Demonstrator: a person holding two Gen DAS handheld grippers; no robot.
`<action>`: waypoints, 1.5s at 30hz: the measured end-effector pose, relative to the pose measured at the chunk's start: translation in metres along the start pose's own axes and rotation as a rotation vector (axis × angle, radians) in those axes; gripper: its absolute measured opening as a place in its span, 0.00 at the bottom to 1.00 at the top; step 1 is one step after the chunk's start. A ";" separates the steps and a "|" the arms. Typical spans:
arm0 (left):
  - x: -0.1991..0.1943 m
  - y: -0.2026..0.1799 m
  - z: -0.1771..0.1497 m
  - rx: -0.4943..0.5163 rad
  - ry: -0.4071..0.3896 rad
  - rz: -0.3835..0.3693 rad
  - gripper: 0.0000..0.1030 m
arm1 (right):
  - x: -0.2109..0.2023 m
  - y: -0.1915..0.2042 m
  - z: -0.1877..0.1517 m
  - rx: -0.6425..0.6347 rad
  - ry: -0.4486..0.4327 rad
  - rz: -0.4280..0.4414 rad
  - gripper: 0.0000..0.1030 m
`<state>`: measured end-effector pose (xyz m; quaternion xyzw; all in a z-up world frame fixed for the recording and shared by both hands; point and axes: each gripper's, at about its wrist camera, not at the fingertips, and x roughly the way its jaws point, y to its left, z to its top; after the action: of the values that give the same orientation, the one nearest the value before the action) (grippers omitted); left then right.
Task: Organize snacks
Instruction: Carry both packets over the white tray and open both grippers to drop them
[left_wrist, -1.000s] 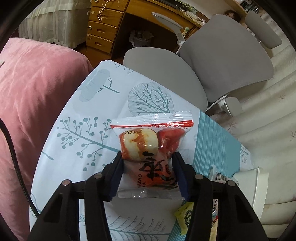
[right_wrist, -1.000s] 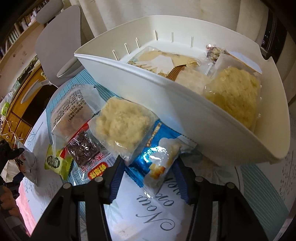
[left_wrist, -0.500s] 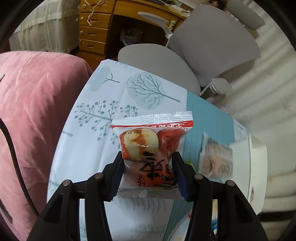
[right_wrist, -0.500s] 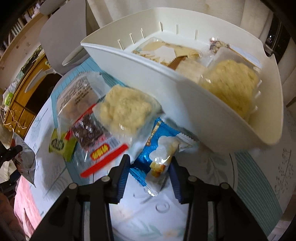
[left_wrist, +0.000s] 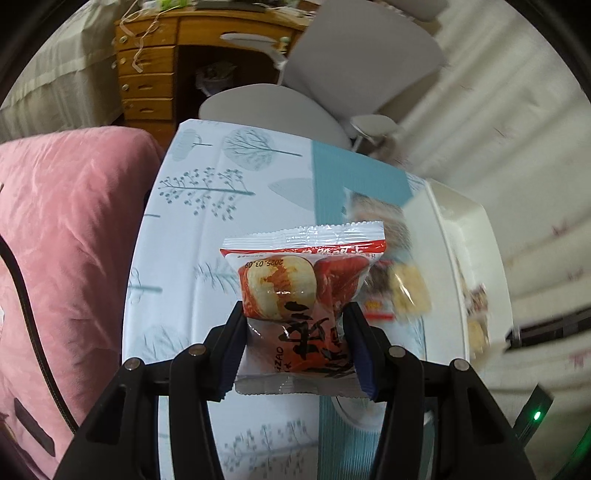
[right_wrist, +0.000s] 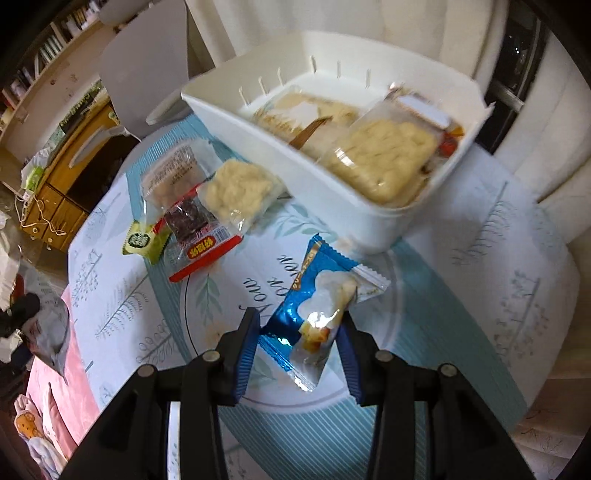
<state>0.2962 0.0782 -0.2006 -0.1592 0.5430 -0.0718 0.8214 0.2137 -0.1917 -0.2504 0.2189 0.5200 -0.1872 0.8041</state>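
My left gripper (left_wrist: 295, 317) is shut on a red-and-white snack packet (left_wrist: 301, 295) and holds it above the table. My right gripper (right_wrist: 297, 328) is shut on a blue snack packet (right_wrist: 317, 306), lifted off the tablecloth in front of the white bin (right_wrist: 295, 162). The bin holds several snack packs; it also shows at the right of the left wrist view (left_wrist: 454, 236). A clear pack of pale crackers (right_wrist: 240, 192), a red-edged pack (right_wrist: 195, 236), another clear pack (right_wrist: 173, 181) and a small green packet (right_wrist: 142, 242) lie on the table left of the bin.
The table has a white and teal tree-print cloth (left_wrist: 207, 229). A pink cushion (left_wrist: 66, 240) lies along its left side. A grey office chair (left_wrist: 351, 66) and a wooden desk (left_wrist: 155, 66) stand beyond the far edge.
My right gripper closed on the blue packet and pulled it up and back from the bin. My left gripper swung right with its packet, bringing the bin into its view.
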 end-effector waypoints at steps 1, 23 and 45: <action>-0.004 -0.004 -0.004 0.010 0.000 -0.003 0.49 | -0.007 -0.004 -0.001 -0.002 -0.015 0.003 0.40; -0.039 -0.122 -0.068 0.111 -0.005 -0.077 0.49 | -0.072 -0.083 0.048 -0.137 -0.160 0.081 0.40; 0.031 -0.280 -0.042 0.107 -0.077 -0.090 0.50 | -0.055 -0.147 0.185 -0.442 -0.231 0.196 0.41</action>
<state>0.2854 -0.2015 -0.1478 -0.1419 0.4987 -0.1314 0.8449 0.2542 -0.4114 -0.1563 0.0646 0.4291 -0.0143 0.9008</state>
